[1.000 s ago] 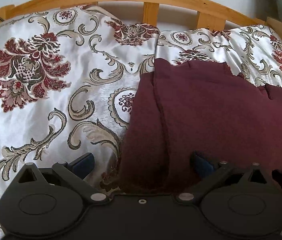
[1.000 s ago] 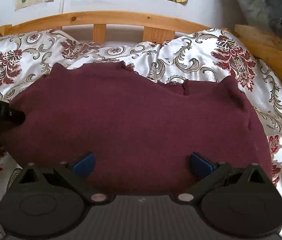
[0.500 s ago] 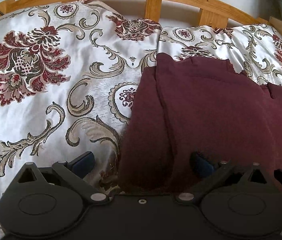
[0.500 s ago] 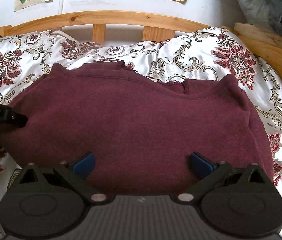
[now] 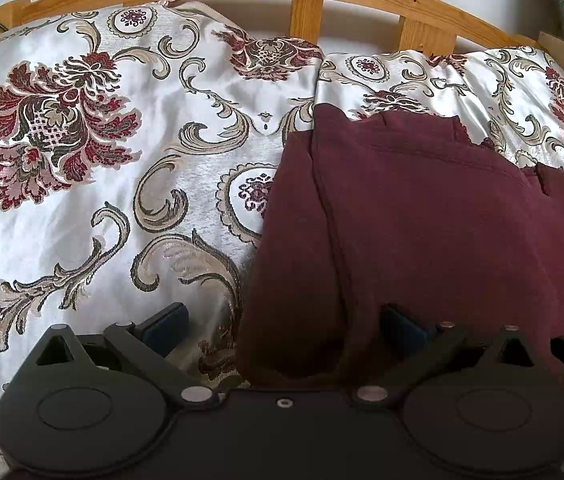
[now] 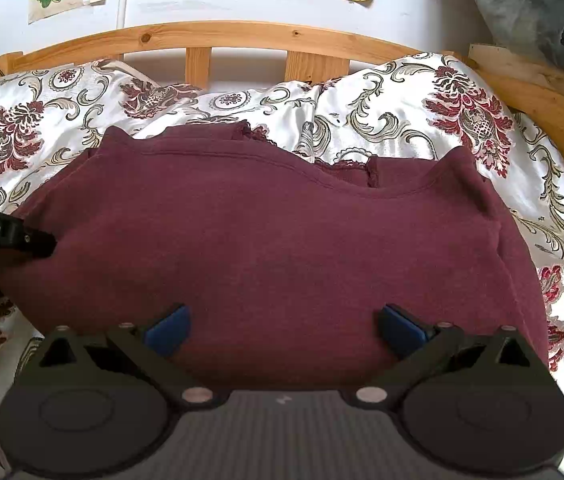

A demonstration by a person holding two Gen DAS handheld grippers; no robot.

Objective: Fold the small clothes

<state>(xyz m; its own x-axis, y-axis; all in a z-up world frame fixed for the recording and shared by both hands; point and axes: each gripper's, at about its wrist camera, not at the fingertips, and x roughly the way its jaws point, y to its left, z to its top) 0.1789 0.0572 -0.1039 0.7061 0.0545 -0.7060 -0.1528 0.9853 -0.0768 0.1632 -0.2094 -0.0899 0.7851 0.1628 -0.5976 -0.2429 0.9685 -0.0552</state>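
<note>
A maroon knit garment (image 6: 265, 240) lies folded flat on the floral bedspread, its neckline and frayed hem toward the headboard. It also shows in the left wrist view (image 5: 422, 224), where a folded layer edge runs down its left side. My left gripper (image 5: 282, 326) is open, straddling the garment's near left edge, with one blue pad over the bedspread and one over the cloth. My right gripper (image 6: 284, 326) is open just above the garment's near edge. The left gripper's body (image 6: 5, 232) shows at the garment's left side in the right wrist view.
The white satin bedspread (image 5: 93, 200) with red and gold floral pattern covers the bed. A wooden slatted headboard (image 6: 241, 40) runs along the back. A wooden side rail (image 6: 542, 96) and a grey bundle (image 6: 530, 4) are at the right. Posters hang on the wall.
The left gripper has shifted slightly, so the view tilts down toward the bed. The right gripper has drawn back a little. Both stay open and the garment lies still.
</note>
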